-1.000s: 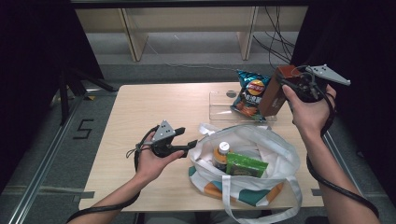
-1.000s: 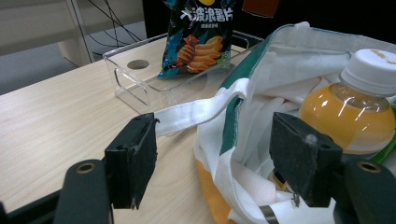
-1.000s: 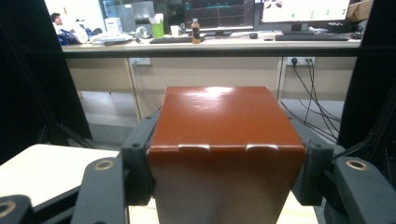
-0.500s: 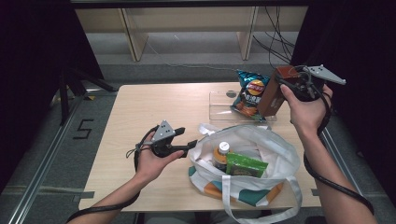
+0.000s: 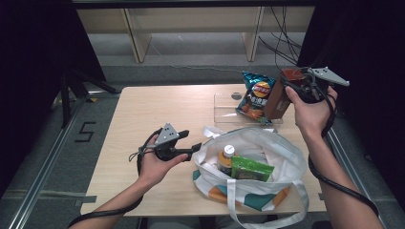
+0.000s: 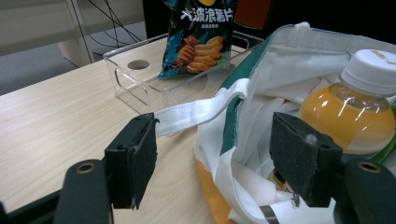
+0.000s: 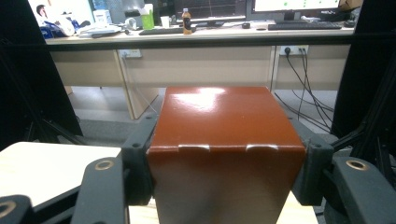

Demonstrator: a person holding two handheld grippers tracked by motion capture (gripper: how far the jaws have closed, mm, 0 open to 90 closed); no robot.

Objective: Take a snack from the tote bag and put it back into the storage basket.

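Two sets of fingers, two different states. Your right gripper (image 7: 224,177) is clamped on the brown box (image 7: 223,140), one pad on each side wall, and holds it in the air at the far right corner of the tabletop (image 5: 157,114), above the near end of the clear tray (image 5: 224,106) and just beside the chip bag (image 5: 255,95) that stands in it. Your left gripper (image 6: 224,163) has its fingers apart and pressing on nothing; the white strap (image 6: 196,109) of the tote bag (image 5: 282,157) lies across the gap, and the bag's rim sits between the pads.

Inside the tote, the orange drink bottle (image 5: 226,160) stands upright next to a green packet (image 5: 250,168).

Judgement: the box looks headed for the tote, well apart from it at present.

Risks:
- The box walls look glossy and the hold is near one end, so a quick swing could let it pivot or slip out.
- The left fingers hold no cloth, so the floppy rim may fold shut under the box.
- Lowering onto the bottle cap could tip the bottle.
- Swinging low may clip the chip bag and topple it.
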